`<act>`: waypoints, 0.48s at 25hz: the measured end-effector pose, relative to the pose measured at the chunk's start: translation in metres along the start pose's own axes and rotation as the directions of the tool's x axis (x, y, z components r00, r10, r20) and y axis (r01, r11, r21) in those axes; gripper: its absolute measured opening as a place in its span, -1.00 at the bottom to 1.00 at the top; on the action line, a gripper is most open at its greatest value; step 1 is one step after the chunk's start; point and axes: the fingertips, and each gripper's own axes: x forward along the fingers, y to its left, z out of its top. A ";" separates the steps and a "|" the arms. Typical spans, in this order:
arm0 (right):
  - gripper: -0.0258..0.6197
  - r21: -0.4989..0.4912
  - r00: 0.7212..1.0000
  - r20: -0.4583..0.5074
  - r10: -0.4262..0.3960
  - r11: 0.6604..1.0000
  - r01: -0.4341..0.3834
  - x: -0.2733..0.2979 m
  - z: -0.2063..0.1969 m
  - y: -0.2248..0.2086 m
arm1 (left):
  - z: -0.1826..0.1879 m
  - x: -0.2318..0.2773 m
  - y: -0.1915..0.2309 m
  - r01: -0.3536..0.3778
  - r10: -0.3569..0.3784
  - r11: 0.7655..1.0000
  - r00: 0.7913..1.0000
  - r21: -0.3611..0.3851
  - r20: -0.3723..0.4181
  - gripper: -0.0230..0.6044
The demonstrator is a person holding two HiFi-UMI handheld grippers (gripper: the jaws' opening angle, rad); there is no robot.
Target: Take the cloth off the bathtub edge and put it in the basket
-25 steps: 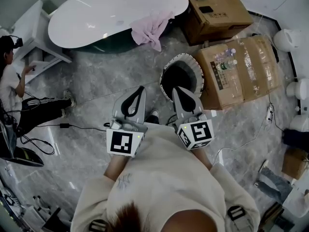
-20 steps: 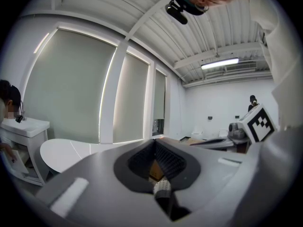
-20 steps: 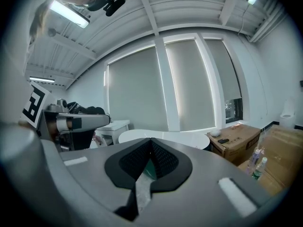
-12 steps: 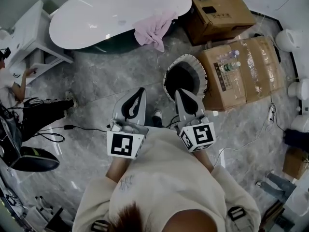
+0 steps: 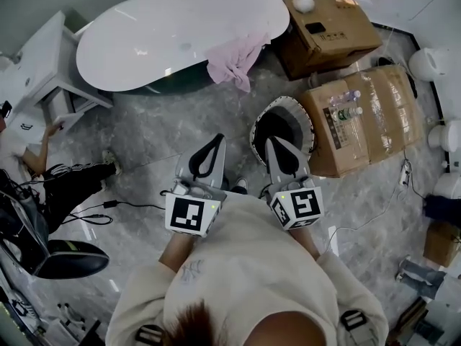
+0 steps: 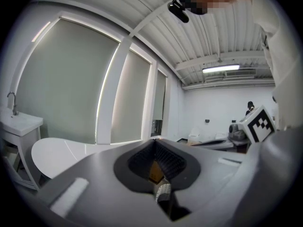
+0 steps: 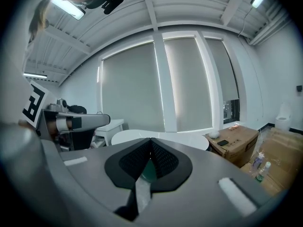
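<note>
Head view. The round woven basket (image 5: 284, 100), dark inside, has its near rim covered by the grey right gripper (image 5: 274, 140); whether anything lies in it cannot be told. The crumpled pink cloth (image 5: 234, 60) hides a stretch of the rim of the glossy white oval bathtub (image 5: 158, 34). A person in dark trousers (image 5: 66, 186) is cut off by the left picture edge. Labels on the clear plastic bottles (image 5: 344, 111) are too small to read.

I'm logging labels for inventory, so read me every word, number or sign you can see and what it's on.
Nothing here can be read.
Small cardboard box: faint print, too small to read.
Large cardboard box: printed label, blurred.
Bottles on it: labels too small.
Marker cubes: black-and-white patterns, no words.
</note>
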 end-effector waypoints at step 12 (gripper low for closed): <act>-0.92 0.033 1.000 0.003 -0.015 0.999 0.015 0.048 0.000 0.017 | 0.000 0.006 0.056 -0.003 0.003 1.000 1.000 -0.001 0.010 -0.77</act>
